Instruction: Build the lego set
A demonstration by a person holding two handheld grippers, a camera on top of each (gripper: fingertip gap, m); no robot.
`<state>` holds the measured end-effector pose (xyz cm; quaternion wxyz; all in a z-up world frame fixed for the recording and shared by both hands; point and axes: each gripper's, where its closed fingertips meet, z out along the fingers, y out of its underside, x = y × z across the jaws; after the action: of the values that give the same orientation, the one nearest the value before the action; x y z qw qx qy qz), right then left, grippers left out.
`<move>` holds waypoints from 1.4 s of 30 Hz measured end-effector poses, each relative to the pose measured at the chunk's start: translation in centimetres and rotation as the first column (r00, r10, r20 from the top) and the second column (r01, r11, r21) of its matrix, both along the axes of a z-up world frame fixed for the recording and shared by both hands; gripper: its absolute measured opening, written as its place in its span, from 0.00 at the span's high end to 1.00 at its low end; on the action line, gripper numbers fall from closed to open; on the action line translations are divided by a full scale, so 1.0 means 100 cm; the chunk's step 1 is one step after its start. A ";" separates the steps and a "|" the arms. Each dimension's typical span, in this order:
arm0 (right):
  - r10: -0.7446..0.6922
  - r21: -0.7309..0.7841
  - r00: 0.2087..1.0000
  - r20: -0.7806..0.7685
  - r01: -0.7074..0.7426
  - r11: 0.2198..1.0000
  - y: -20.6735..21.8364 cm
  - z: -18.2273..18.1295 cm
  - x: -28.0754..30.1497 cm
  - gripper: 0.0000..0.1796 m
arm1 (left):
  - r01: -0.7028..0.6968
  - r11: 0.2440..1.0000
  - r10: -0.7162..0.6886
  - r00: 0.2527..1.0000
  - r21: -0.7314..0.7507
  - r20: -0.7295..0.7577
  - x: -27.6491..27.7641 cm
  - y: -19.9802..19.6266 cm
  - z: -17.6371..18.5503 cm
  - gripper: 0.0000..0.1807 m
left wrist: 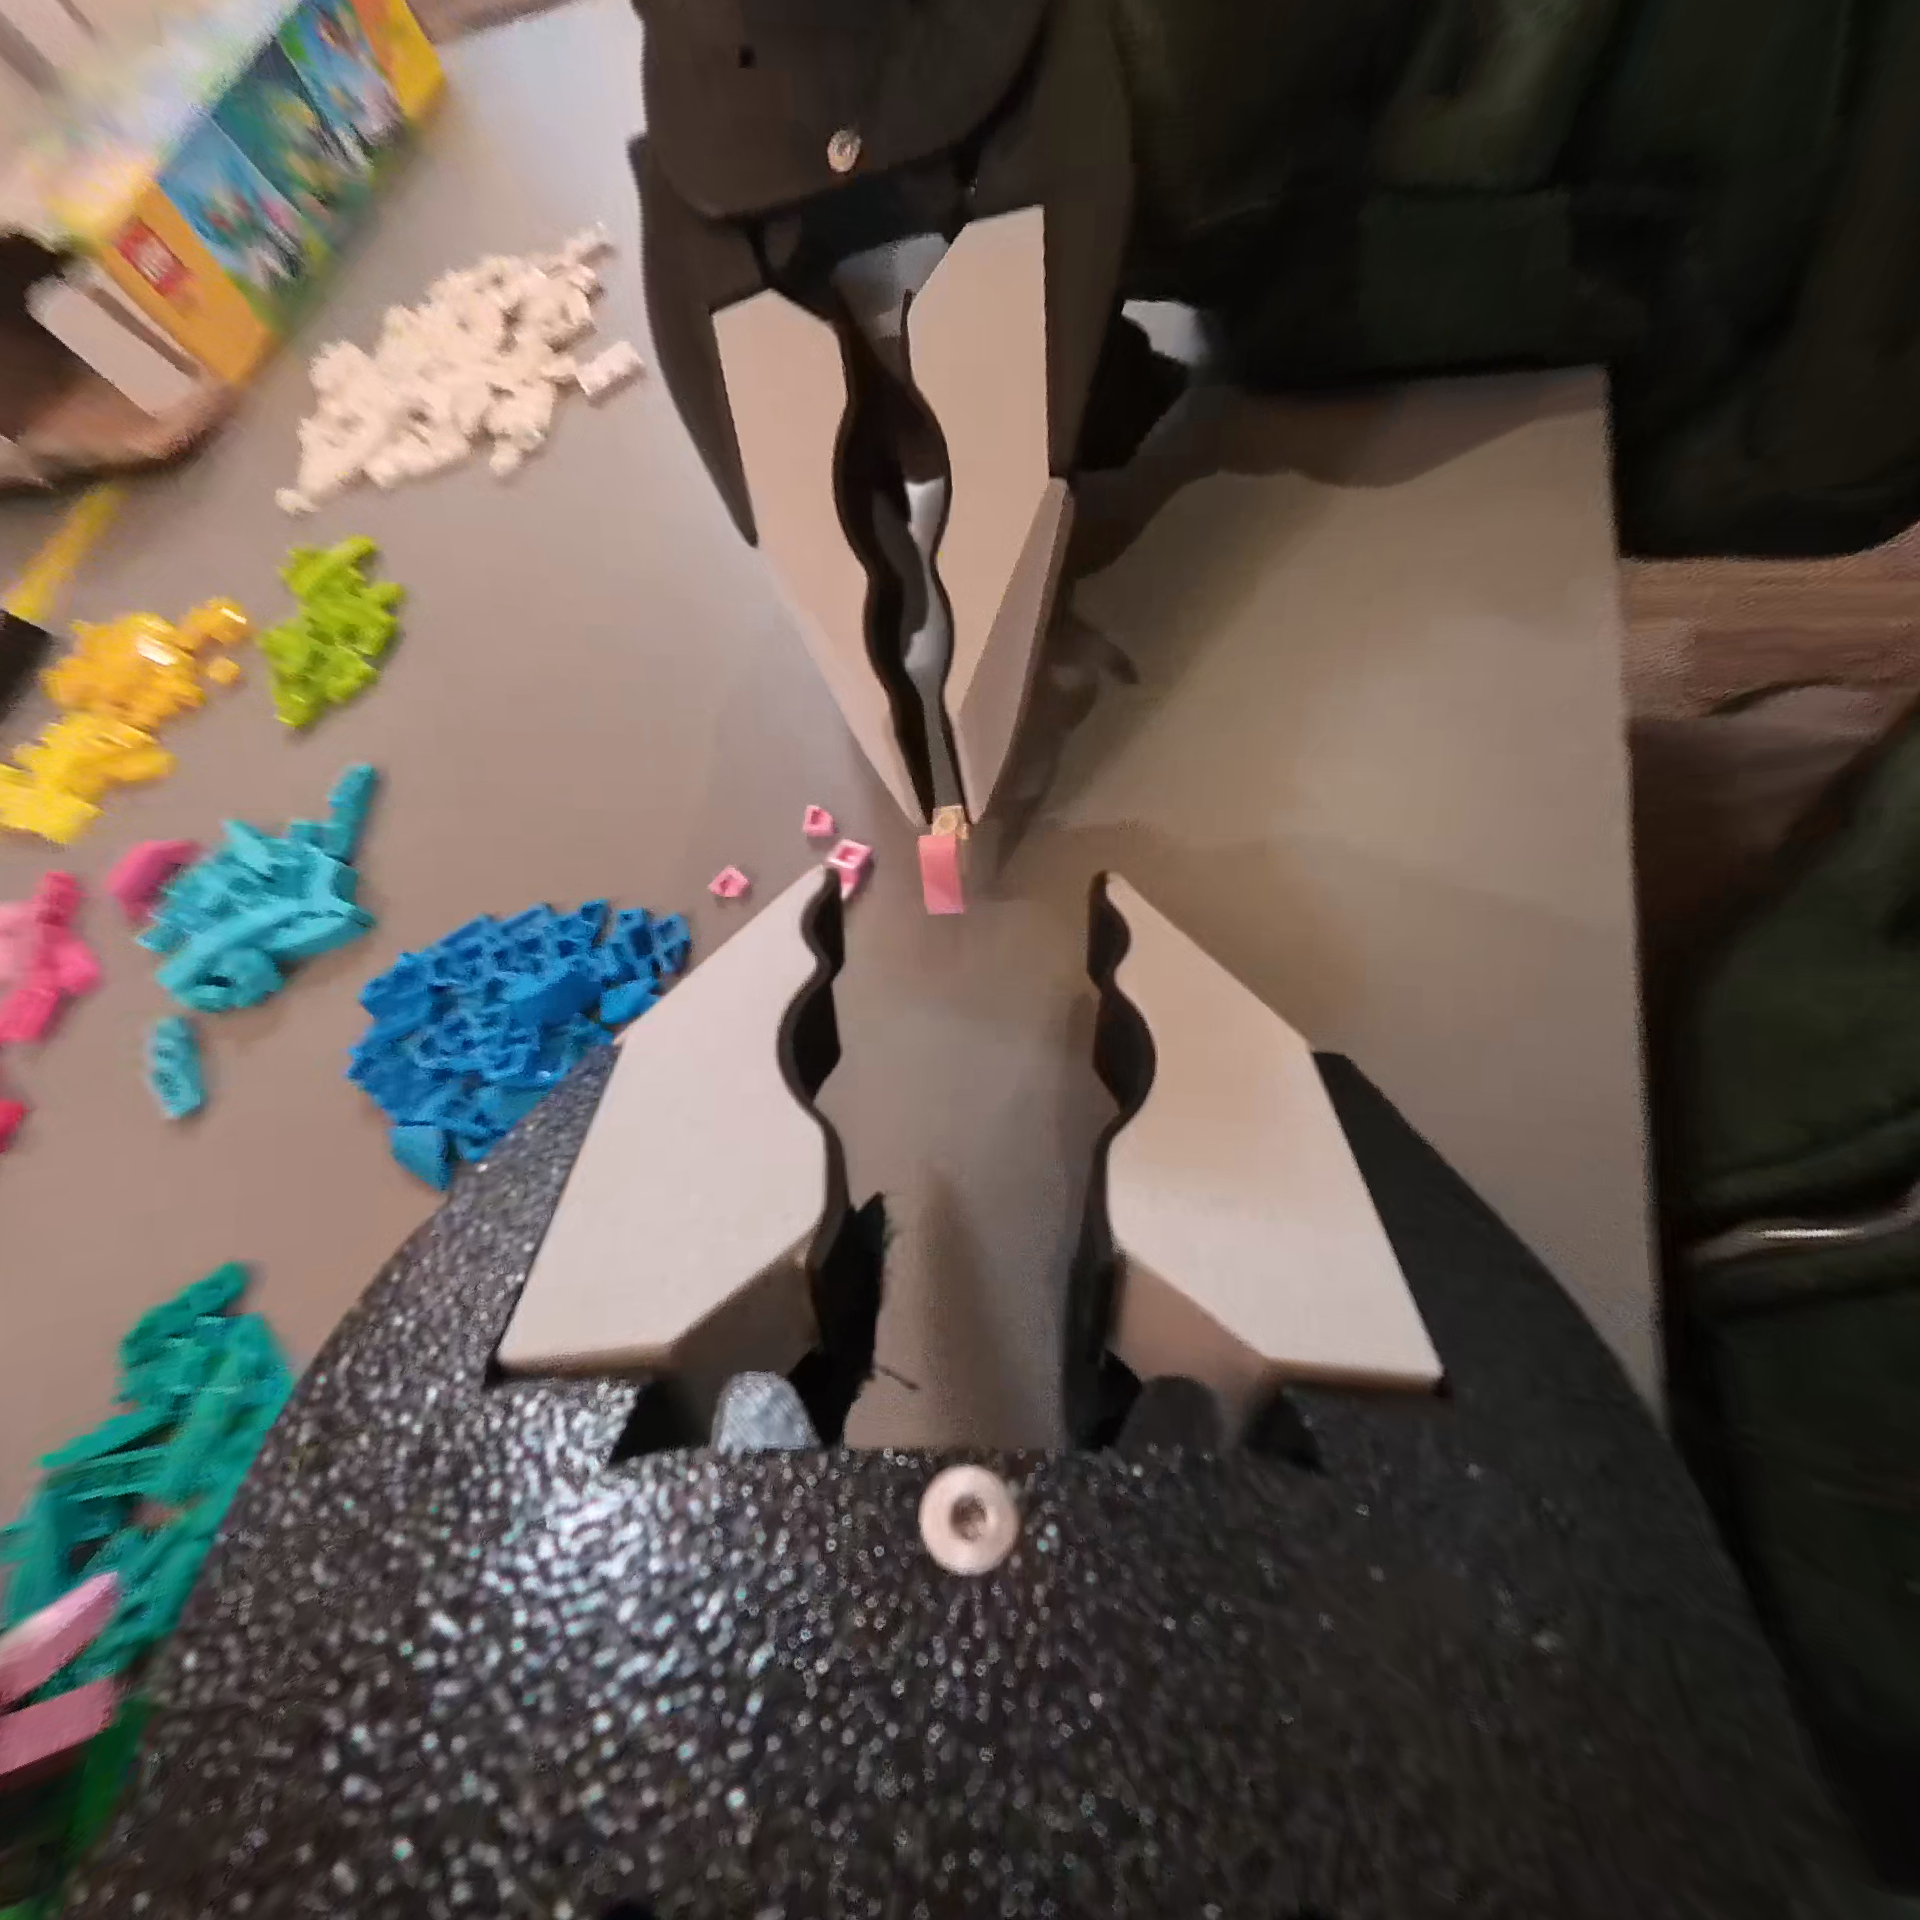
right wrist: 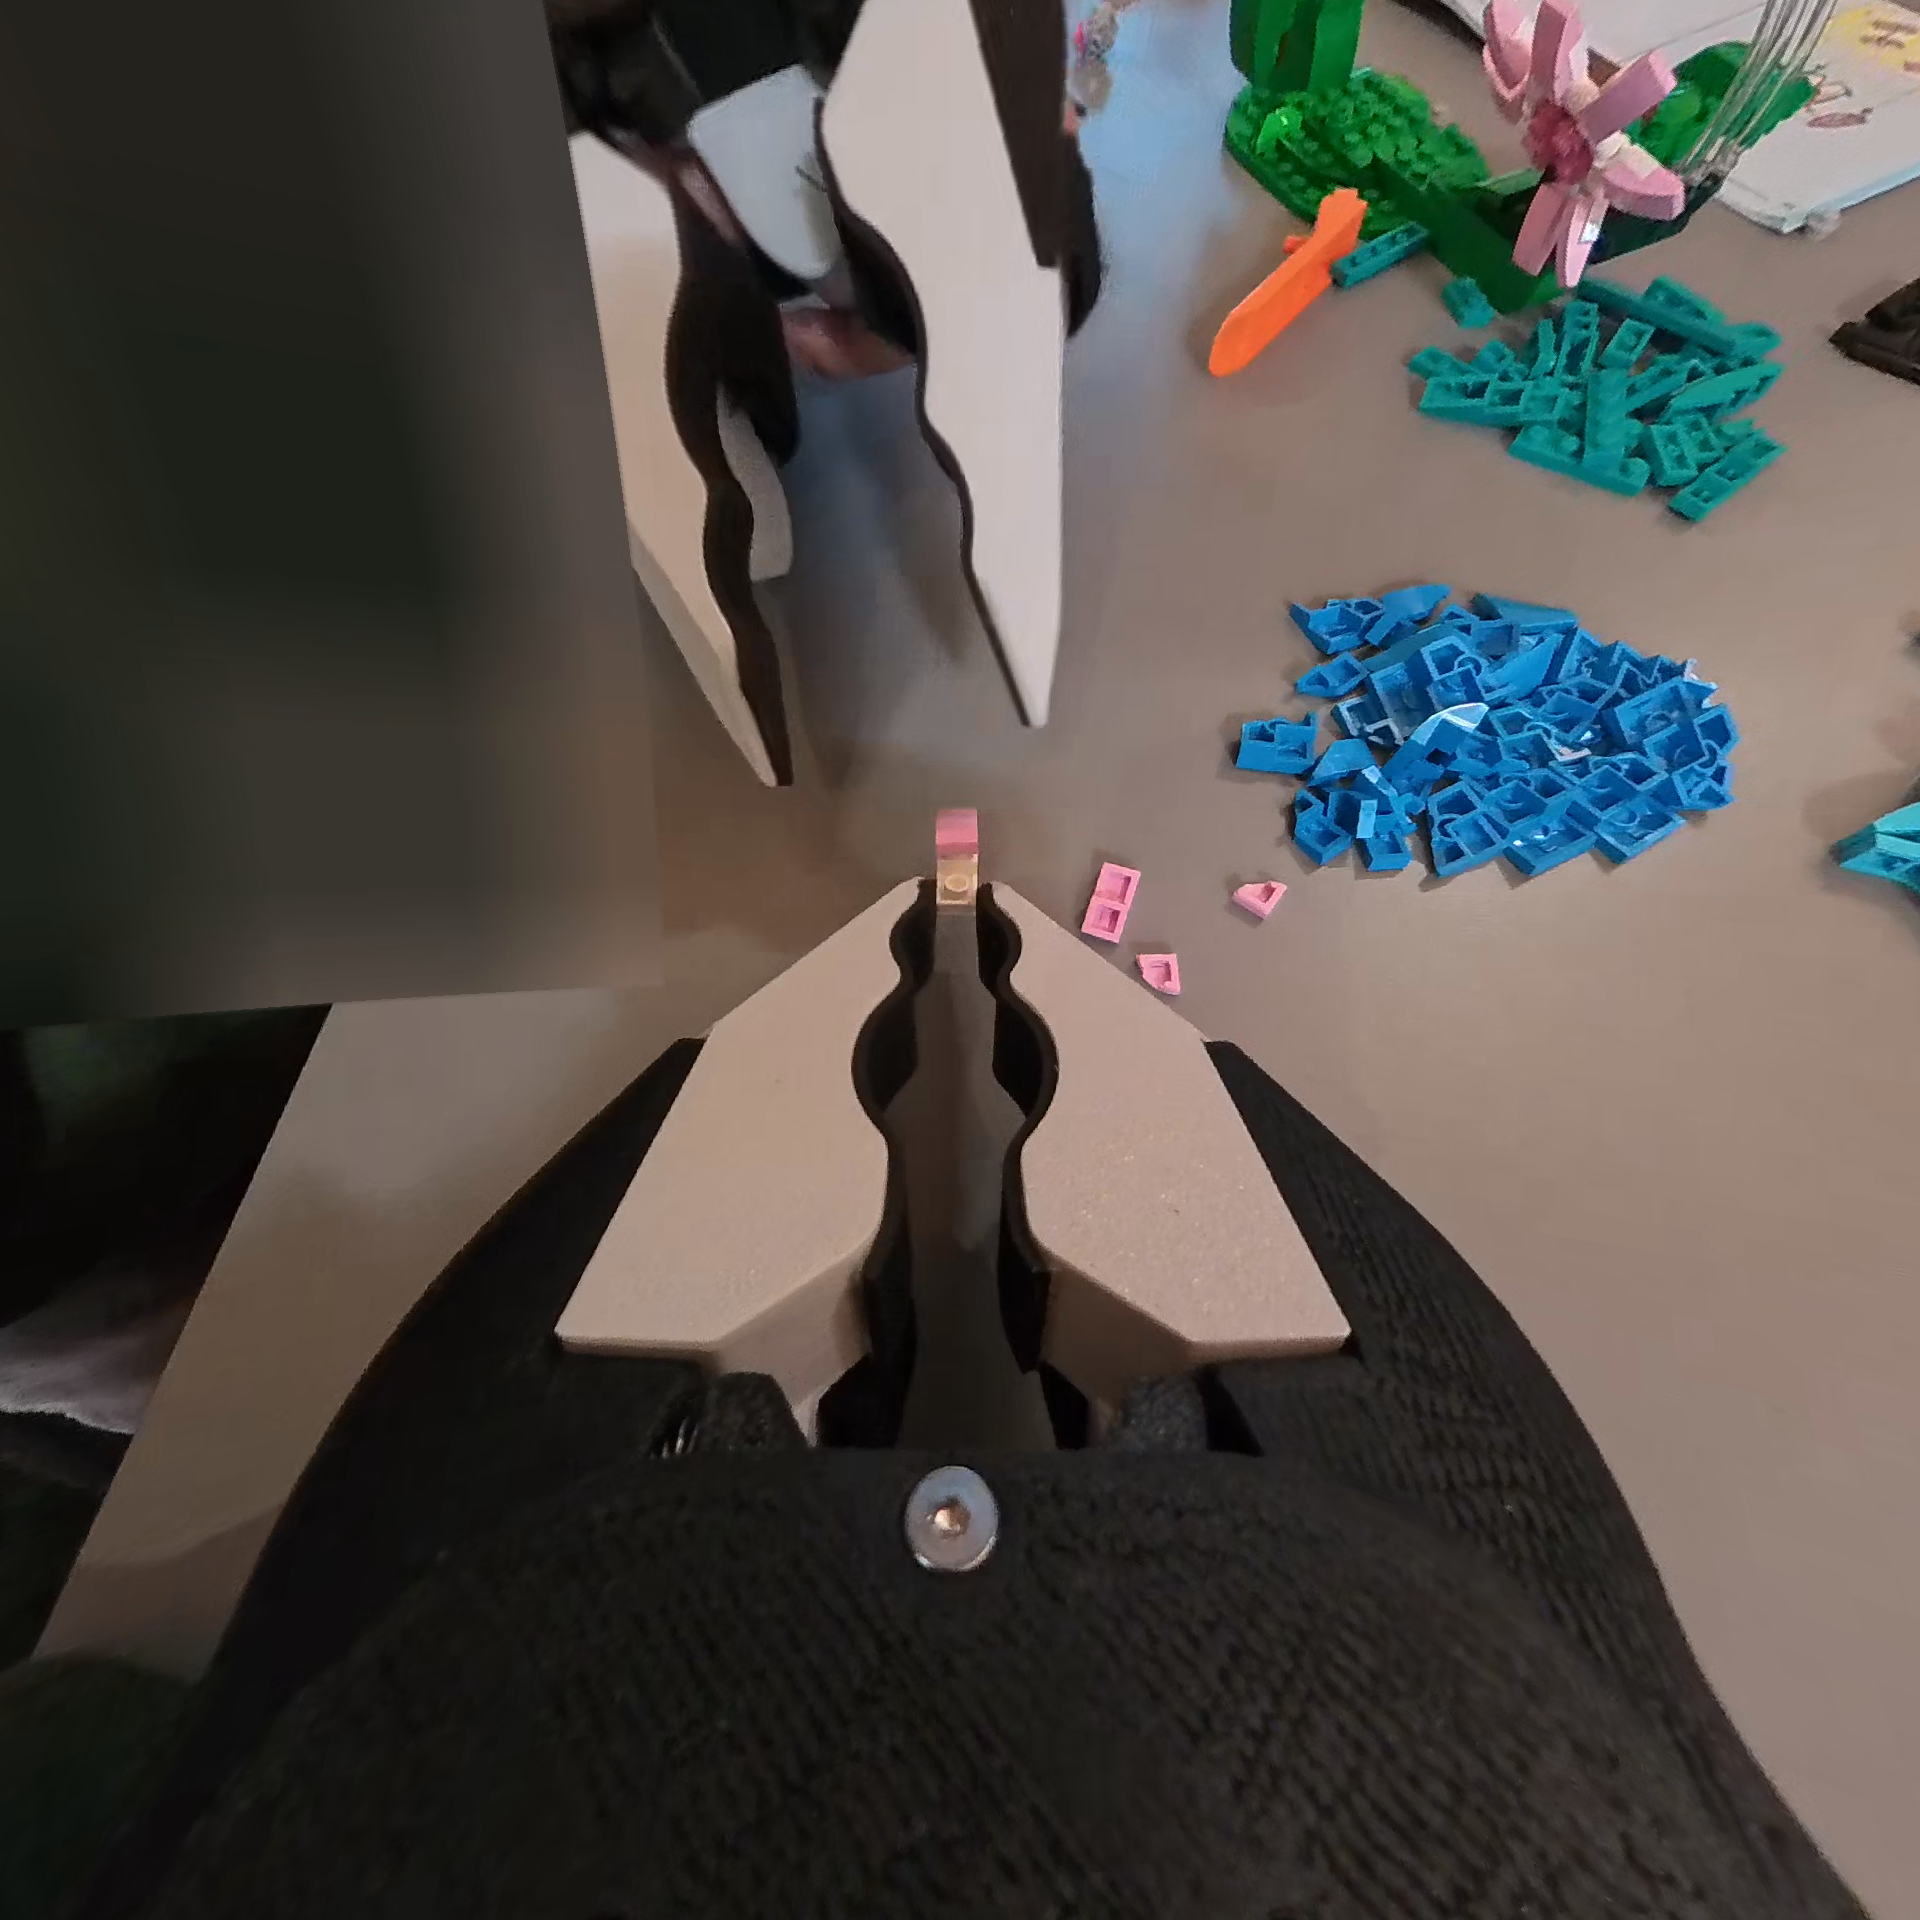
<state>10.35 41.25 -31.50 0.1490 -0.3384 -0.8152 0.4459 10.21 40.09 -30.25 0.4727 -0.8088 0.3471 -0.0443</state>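
My right gripper (right wrist: 954,891) is shut on a small piece: a clear stud part with a pink brick (right wrist: 957,834) joined at its far end. In the left wrist view the right gripper (left wrist: 954,821) comes down from above, with the pink brick (left wrist: 942,876) sticking out of its tip. My left gripper (left wrist: 966,883) is open and empty, its fingers either side of the brick and apart from it. In the right wrist view it (right wrist: 904,748) stands just beyond the brick. Three loose pink pieces (right wrist: 1112,902) lie on the table beside it.
Sorted piles lie on the grey table: blue (right wrist: 1496,738), teal (right wrist: 1610,395), white (left wrist: 468,374), lime (left wrist: 332,634), yellow (left wrist: 114,707). A green build with a pink flower (right wrist: 1579,156) and an orange piece (right wrist: 1288,281) stands far right. A set box (left wrist: 260,187) is at the back left.
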 end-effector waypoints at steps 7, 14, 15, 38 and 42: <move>-0.011 -0.057 0.999 -0.051 0.008 0.998 0.000 0.012 -0.003 0.97 | 0.065 0.937 0.054 0.943 0.342 -0.328 -0.007 0.010 0.015 0.74; -0.019 -0.162 0.993 -0.114 0.000 0.987 -0.001 0.035 -0.003 0.97 | 0.153 0.883 0.071 0.890 0.443 -0.451 -0.001 0.014 0.021 0.76; -0.019 -0.174 0.993 -0.120 -0.003 0.985 -0.002 0.038 -0.003 0.97 | 0.158 0.877 0.082 0.880 0.453 -0.467 -0.001 0.015 0.022 0.77; -0.017 -0.248 0.994 -0.109 -0.010 0.969 -0.005 0.043 -0.003 0.97 | 0.168 0.841 0.144 0.847 0.515 -0.511 0.000 0.020 0.030 0.95; -0.046 -0.247 0.994 -0.101 0.020 0.969 -0.002 0.042 -0.006 0.97 | 0.131 0.850 0.183 0.834 0.510 -0.520 -0.005 0.024 0.029 0.95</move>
<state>9.73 41.04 -27.28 0.1566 -0.3436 -0.7389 0.5581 9.76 42.47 -27.37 0.5558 -0.6308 0.4551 0.2934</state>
